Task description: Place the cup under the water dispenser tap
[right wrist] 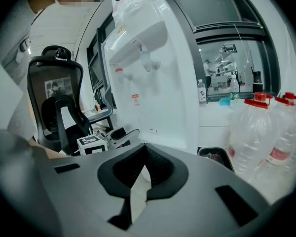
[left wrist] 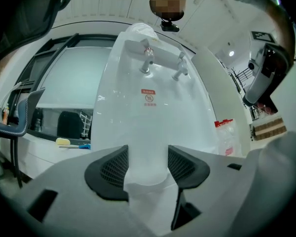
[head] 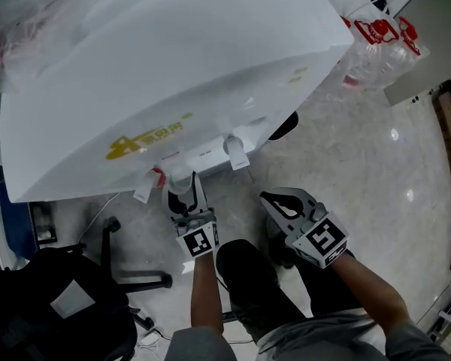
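Note:
A translucent white plastic cup (left wrist: 147,168) stands upright between the mesh pads of my left gripper (left wrist: 148,164), which is shut on it. In front of it rises the white water dispenser (left wrist: 153,117) with two taps (left wrist: 147,61) high on its front. In the head view the left gripper (head: 184,201) holds the cup (head: 179,190) just below the dispenser's (head: 173,74) taps (head: 237,153). My right gripper (head: 274,201) hangs beside it to the right, shut and empty. In the right gripper view its jaws (right wrist: 145,174) meet with nothing between them, and the dispenser (right wrist: 153,83) is ahead on the left.
A black office chair (head: 60,307) stands at the lower left of the head view. Several large water bottles with red caps (right wrist: 266,132) sit right of the dispenser, next to a small black bin (right wrist: 214,155). The person's legs (head: 248,277) are below the grippers.

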